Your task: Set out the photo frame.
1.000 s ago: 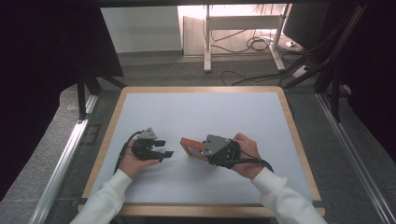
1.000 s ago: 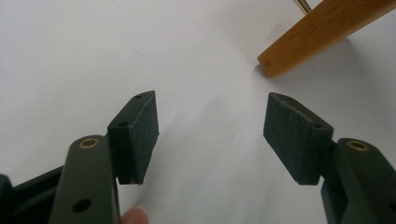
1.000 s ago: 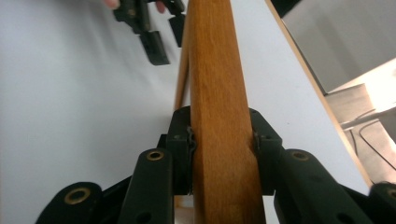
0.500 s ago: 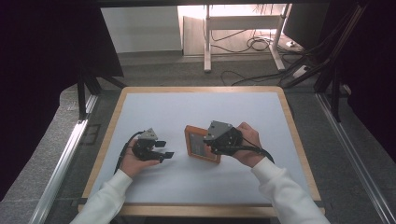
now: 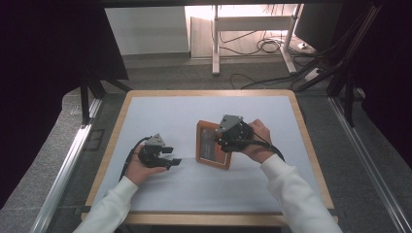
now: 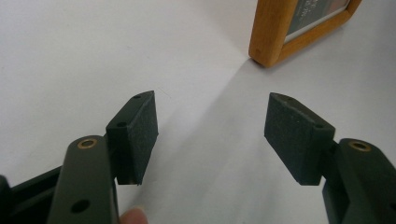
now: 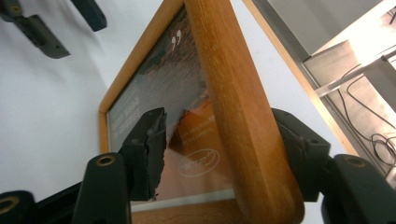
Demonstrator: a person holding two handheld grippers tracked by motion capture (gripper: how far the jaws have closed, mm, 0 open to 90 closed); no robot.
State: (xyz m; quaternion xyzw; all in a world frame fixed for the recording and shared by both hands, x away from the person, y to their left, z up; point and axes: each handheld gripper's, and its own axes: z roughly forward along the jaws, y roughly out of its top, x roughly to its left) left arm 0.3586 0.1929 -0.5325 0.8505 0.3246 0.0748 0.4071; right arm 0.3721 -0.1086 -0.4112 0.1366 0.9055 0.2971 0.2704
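Right gripper (image 5: 224,140) jaws opening, straddling picture frame (image 5: 213,144) edge; left gripper (image 5: 167,156) idling spread, frame lying rightward.

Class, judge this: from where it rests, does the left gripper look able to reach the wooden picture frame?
Probably yes. The left gripper is open, bare white table lies between it and the picture frame, nothing blocking.

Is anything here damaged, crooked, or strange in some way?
Yes, one thing. In the right gripper view, the left pad of the right tool looks torn and ragged along its edge. The wooden picture frame lies flat on the table, turned a little askew to its edges. Nothing is spilled.
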